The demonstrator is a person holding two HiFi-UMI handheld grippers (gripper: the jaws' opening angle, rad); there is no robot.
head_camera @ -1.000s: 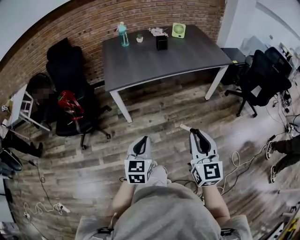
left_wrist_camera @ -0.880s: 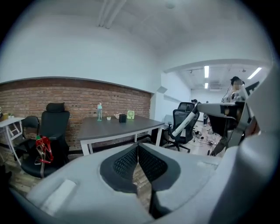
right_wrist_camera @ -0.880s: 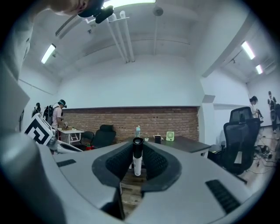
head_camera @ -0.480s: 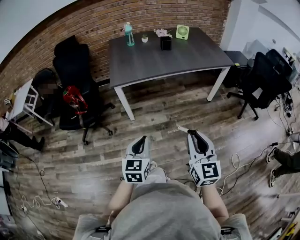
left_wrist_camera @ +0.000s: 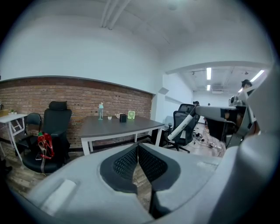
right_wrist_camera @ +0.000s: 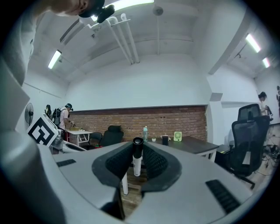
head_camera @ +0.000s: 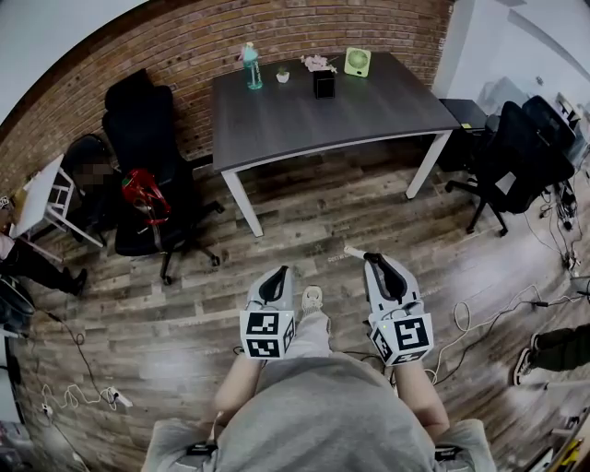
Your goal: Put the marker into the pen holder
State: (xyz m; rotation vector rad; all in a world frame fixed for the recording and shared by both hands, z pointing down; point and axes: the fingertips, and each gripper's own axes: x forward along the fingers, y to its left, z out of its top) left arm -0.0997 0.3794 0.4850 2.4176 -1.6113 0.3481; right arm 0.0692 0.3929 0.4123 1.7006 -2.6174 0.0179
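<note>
A white marker with a black cap stands upright between the jaws of my right gripper, which is shut on it. In the head view its white end sticks out left of the right gripper. The pen holder, a small black box, stands near the far edge of the dark grey table, well ahead of both grippers. It also shows small in both gripper views: pen holder, pen holder. My left gripper is shut with nothing in it, its pads pressed together.
A teal bottle, a small potted plant and a green fan share the table's far edge. Black office chairs stand at the left and right. Cables trail over the wood floor. A brick wall runs behind the table.
The view has shifted slightly toward the table. Both grippers keep their pose, the marker still held. A foot now shows between the grippers.
</note>
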